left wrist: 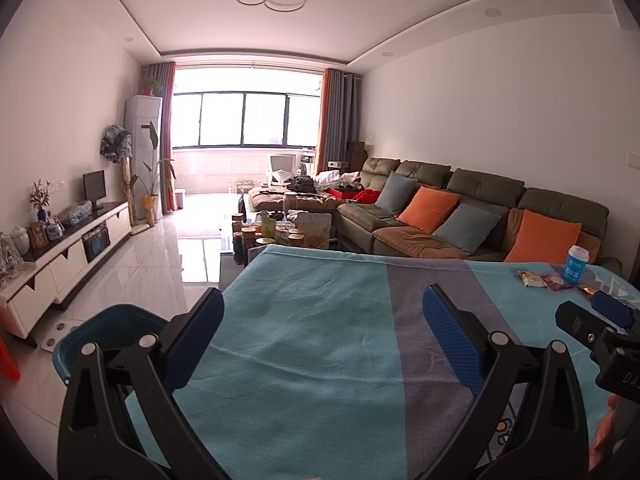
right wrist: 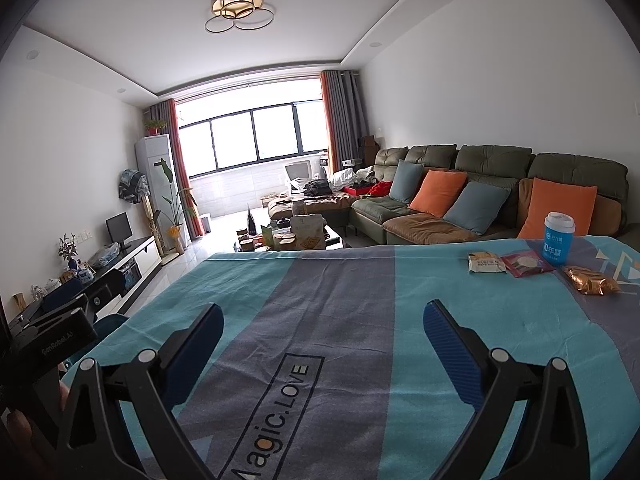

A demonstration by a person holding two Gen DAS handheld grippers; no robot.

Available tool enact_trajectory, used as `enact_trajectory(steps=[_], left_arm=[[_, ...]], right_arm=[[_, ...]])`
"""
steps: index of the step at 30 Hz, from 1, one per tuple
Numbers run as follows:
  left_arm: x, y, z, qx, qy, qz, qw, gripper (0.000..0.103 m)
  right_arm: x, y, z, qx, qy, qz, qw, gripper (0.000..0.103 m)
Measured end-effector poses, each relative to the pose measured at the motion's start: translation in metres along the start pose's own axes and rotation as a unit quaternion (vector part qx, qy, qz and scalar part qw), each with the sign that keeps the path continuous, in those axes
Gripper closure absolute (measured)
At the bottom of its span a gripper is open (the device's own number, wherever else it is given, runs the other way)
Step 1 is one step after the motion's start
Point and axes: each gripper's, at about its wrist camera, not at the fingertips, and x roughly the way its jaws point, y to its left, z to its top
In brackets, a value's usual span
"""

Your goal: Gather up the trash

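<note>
Right now both grippers hover wide open above the striped blanket (right wrist: 320, 300), holding nothing.

At the far right corner lies the trash: a blue cup (right wrist: 558, 239) standing upright, a pale snack packet (right wrist: 486, 263), a dark red wrapper (right wrist: 525, 263) just beside it, and a crinkled gold wrapper (right wrist: 591, 280). A teal bin (left wrist: 116, 332), partly hidden, seems to sit below the left gripper (left wrist: 322, 320); the right gripper (right wrist: 323, 327) points toward the sofa (right wrist: 480, 184).

Left hand-held gripper (left wrist: 322, 312): jaws wide apart, empty, above the table (left wrist: 312, 320), which carries a teal-and-grey striped cloth. Teal bin (left wrist: 104, 328) sits just beside the table's left edge. Far right on the cloth: blue cup (left wrist: 575, 266), snack wrappers (left wrist: 544, 280) beside it. Right hand-held gripper (left wrist: 600, 316) enters at right edge.
</note>
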Motion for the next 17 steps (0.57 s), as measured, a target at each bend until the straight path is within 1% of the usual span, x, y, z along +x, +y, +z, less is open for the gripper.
enact_trajectory(steps=[4, 8, 11, 12, 15, 17], left_arm=[[0.004, -0.003, 0.002, 0.009, 0.004, 0.014, 0.9999, 0.005], [0.008, -0.008, 0.003, 0.019, 0.006, 0.011, 0.9997, 0.005], [0.014, -0.010, 0.003, 0.017, 0.024, 0.006, 0.9996, 0.005], [0.016, -0.010, 0.004, 0.014, 0.031, 0.004, 0.9994, 0.005], [0.033, -0.007, 0.008, 0.007, 0.074, -0.011, 0.9972, 0.005], [0.050, -0.006, 0.012, 0.010, 0.111, -0.010, 0.9937, 0.005]], right_arm=[[0.001, -0.002, -0.002, 0.004, 0.001, -0.004, 1.000, 0.007], [0.003, -0.004, -0.006, 0.011, 0.008, -0.010, 1.000, 0.007], [0.004, -0.004, -0.008, 0.015, 0.014, -0.009, 1.000, 0.007], [0.003, -0.004, -0.008, 0.014, 0.015, -0.009, 1.000, 0.007], [0.003, -0.010, -0.004, 0.014, 0.021, -0.011, 1.000, 0.007], [0.005, -0.017, -0.001, 0.017, 0.029, -0.014, 0.999, 0.007]])
